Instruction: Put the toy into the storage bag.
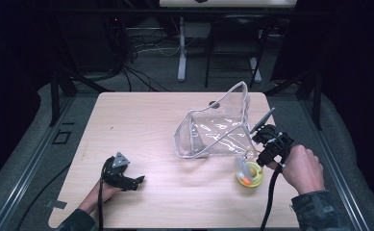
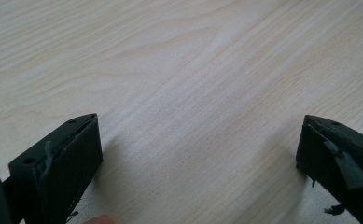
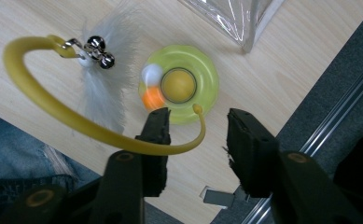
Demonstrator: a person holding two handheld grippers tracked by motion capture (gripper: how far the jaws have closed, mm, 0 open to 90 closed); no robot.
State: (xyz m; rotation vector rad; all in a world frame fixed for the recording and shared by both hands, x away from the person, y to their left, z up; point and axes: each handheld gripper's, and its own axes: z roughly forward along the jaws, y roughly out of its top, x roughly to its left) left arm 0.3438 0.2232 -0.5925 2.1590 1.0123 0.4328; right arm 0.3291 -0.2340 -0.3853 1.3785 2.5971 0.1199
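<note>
The yellow-green toy sits on my table at about 4 o'clock from the centre, near the right edge. From the right gripper view I read it as a round disc with a yellow dome in the middle and a white and an orange ball in its ring. A curved yellow wand arcs out from its rim, ending in small silver bells and a white feather tuft.

My right gripper hangs just above the toy, at its 1 o'clock, with the person's right hand behind it. Its jaws stand apart; the wand crosses in front of the left jaw, and I cannot tell whether it touches.

At 11 o'clock from the toy, just beside it, a clear plastic pouch stands open on the table.

Well apart, at 8 o'clock from the centre, my left gripper rests low over the wood with its jaws spread wide, bare table between them.
</note>
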